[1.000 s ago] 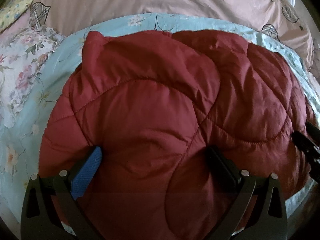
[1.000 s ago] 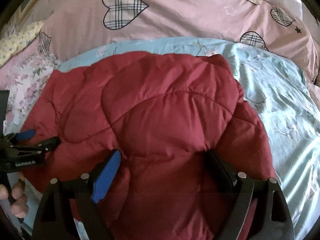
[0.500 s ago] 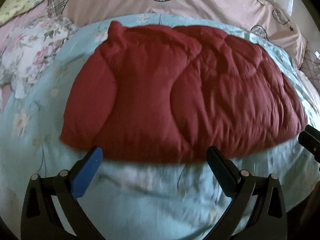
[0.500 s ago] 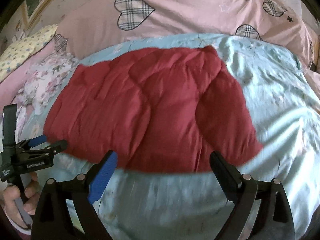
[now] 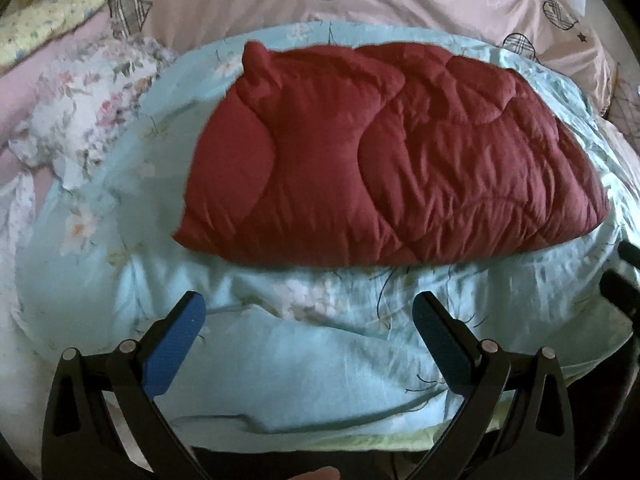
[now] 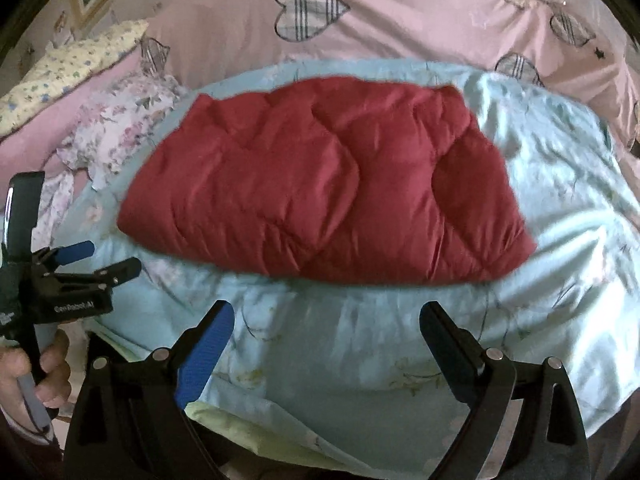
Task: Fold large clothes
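Red quilted garment (image 5: 392,160) folded, blurred; left hand-held gripper (image 5: 308,320) and right hand-held gripper (image 6: 326,328) spread, empty.

right hand-held gripper (image 5: 624,280): cut by left view's right edge, spread unreadable there | hand (image 6: 28,384): cut by right view's left edge | jacket (image 6: 320,184): near edge blurred, folded-under layers hidden | sheet (image 5: 320,344): blurred | pillow (image 6: 72,68): print too small

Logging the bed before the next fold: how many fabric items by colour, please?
Red quilted garment: 1
Light blue floral sheet: 1
Pink heart-print duvet: 1
White floral cloth: 1
Yellow floral pillow: 1
Total: 5
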`<state>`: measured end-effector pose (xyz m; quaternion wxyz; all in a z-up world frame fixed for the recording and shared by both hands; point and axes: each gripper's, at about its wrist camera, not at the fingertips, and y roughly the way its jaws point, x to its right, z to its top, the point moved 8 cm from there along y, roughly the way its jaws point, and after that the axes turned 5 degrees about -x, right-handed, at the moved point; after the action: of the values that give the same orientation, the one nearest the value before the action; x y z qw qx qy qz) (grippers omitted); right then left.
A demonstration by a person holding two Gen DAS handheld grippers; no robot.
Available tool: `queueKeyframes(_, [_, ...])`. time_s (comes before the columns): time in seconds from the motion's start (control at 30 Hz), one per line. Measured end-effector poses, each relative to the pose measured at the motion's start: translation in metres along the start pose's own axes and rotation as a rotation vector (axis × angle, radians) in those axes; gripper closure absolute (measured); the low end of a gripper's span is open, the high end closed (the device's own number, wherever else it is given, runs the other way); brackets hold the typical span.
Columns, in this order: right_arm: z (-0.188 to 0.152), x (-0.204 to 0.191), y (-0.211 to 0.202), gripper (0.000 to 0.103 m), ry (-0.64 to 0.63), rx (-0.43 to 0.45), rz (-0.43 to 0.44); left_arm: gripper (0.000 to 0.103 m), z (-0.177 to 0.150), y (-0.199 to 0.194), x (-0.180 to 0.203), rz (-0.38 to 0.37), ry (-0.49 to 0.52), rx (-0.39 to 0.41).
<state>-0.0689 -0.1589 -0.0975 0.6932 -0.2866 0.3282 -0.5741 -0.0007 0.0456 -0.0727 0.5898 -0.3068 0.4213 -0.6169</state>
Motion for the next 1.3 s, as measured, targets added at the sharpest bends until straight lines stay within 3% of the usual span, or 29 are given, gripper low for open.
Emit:
queueKeyframes(0.27, [0.029,-0.001,-0.022,0.003,0.022,0.037,-0.004,0.000,0.021,-0.022,0.004,0.013,0.036,0.043])
queueKeyframes(0.63, [0.031,0.007,0.011,0.003,0.050,-0.024,-0.007,0.000,0.028,0.002,0.008,0.042,0.039,0.001])
queueKeyframes(1.3, [0.045,0.016,0.029,0.003,0.076,-0.045,-0.013,0.000,0.051,0.010,0.017,0.029,0.037,0.013])
